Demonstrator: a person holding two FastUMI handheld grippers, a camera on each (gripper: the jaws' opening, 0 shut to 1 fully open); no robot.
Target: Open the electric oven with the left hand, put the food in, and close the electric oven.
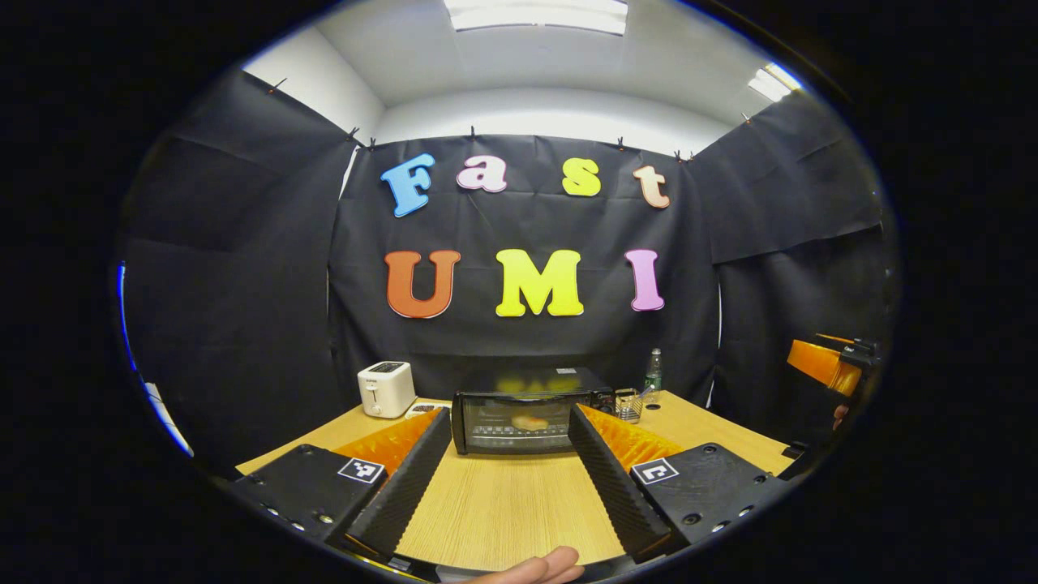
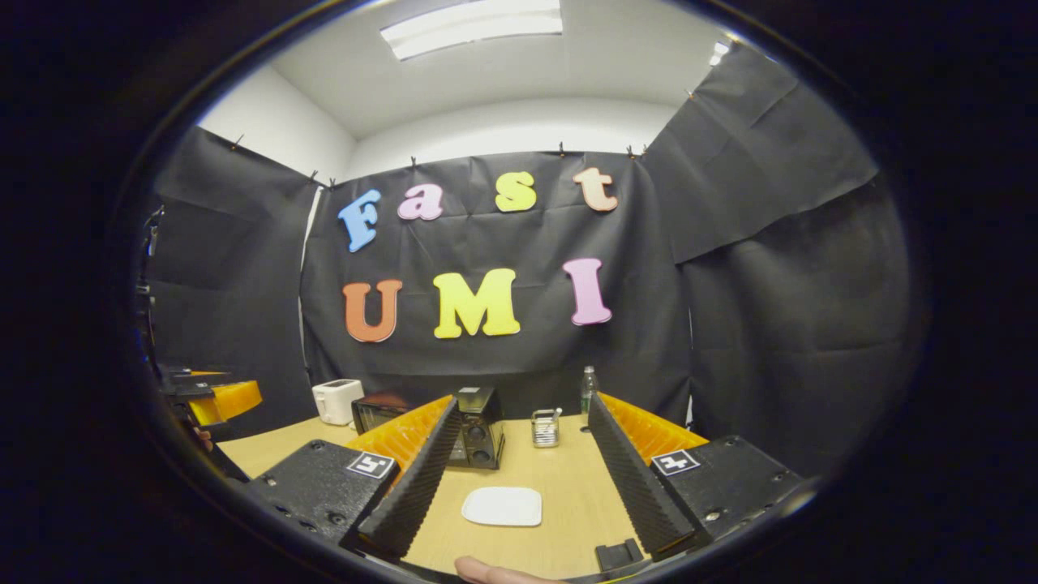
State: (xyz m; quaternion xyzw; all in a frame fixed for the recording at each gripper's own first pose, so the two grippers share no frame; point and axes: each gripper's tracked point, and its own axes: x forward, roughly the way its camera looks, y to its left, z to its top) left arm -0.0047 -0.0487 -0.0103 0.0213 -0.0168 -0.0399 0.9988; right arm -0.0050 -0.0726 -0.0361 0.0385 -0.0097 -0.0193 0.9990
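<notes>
Left gripper view: nearest the cam, a fingertip (image 1: 539, 565) of the holding hand pokes in at the bottom edge. Above it the left tongs (image 1: 507, 462) stand spread wide, nothing btwn them but bare desk (image 1: 503, 503). Straight ahead, framed by the two fingers, sits the electric oven (image 1: 527, 420), well apart from the tongs, door shut. Thru the glass a pale round bit of food (image 1: 531, 422) seems to lie on the rack inside. White toaster (image 1: 387, 388) to the oven's left, a small wire basket (image 1: 628, 403) and a bottle (image 1: 653, 370) to its right. Far right edge: the right tongs (image 1: 827, 365) w/ a bit of the hand holding them; can't tell their state from here.

Judgement: food in, door closed, so the task looks done or at its very end, w/ both tongs drawn back. If anything's left, it's only checking the door sits flush; no grasp called for.

Right gripper view: again a fingertip (image 2: 486, 570) at the bottom, then the right tongs (image 2: 519, 478), released and holding nothing. Btwn them on the desk (image 2: 559, 543) lies a white plate (image 2: 503, 506), bare, which fits the food being in the oven. Oven (image 2: 474, 426) seen from its knob side, partly behind the tongs' left finger.

Diffs: this view gives the plate and the oven's control end; the left one gives the door front and the food behind the glass.
</notes>
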